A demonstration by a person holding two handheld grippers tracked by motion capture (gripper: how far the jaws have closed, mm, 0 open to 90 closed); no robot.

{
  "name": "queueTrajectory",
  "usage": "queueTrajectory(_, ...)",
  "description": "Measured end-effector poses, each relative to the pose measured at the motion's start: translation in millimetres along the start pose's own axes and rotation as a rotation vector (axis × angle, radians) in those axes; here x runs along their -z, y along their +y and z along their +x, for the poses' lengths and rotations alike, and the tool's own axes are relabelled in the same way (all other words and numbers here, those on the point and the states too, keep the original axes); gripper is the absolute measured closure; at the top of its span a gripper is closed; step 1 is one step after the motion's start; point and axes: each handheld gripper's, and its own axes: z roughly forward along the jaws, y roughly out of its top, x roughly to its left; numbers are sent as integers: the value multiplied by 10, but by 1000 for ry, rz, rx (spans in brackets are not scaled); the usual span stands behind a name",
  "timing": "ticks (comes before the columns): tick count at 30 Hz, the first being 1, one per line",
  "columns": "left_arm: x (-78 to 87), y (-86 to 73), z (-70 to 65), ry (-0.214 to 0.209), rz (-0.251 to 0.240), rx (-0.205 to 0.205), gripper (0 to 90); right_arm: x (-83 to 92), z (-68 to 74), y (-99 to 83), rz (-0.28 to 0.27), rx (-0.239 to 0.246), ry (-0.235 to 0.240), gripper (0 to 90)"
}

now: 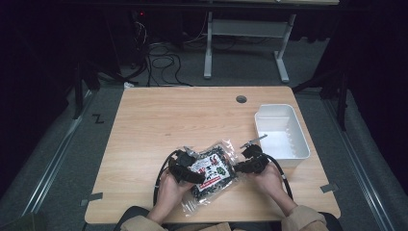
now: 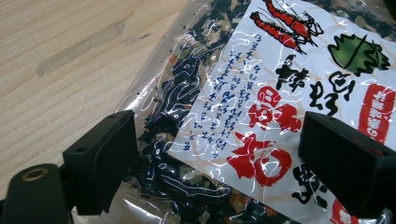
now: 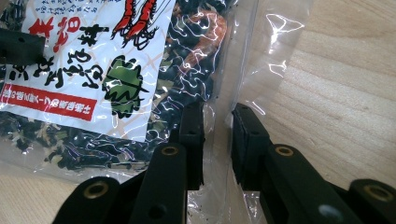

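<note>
A clear bag of dark dried greens (image 1: 214, 169) with a white label, red lettering and red shrimp drawings lies at the table's front middle. My left gripper (image 1: 188, 167) is at the bag's left side. In the left gripper view its jaws (image 2: 219, 163) stand wide apart over the bag (image 2: 261, 93), one above the clear edge and one above the label, not pressing it. My right gripper (image 1: 247, 159) is at the bag's right edge. Its jaws (image 3: 218, 112) are close together with a narrow gap, and the bag's clear side seam (image 3: 219, 140) runs between them.
A white plastic bin (image 1: 284, 147), empty, stands at the right side of the wooden table (image 1: 159, 120). A round cable hole (image 1: 241, 99) sits near the far edge. Beyond the table are cables and a desk frame on the floor.
</note>
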Motion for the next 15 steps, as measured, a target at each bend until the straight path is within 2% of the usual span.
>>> queueTrajectory(3,-1,0,1,-1,-1,0,123,14,14,-3,-13,3,1,861)
queueTrajectory(4,-2,1,1,-2,-1,0,124,12,18,-6,-21,20,1,868)
queueTrajectory(7,-3,2,7,-7,-1,-1,125,15,46,-12,-28,48,-15,874)
queueTrajectory(13,9,-5,5,-17,-12,-13,151,29,27,-11,-39,72,-6,874)
queueTrajectory(15,10,-6,15,-25,-12,-8,159,39,23,-12,-45,67,4,874)
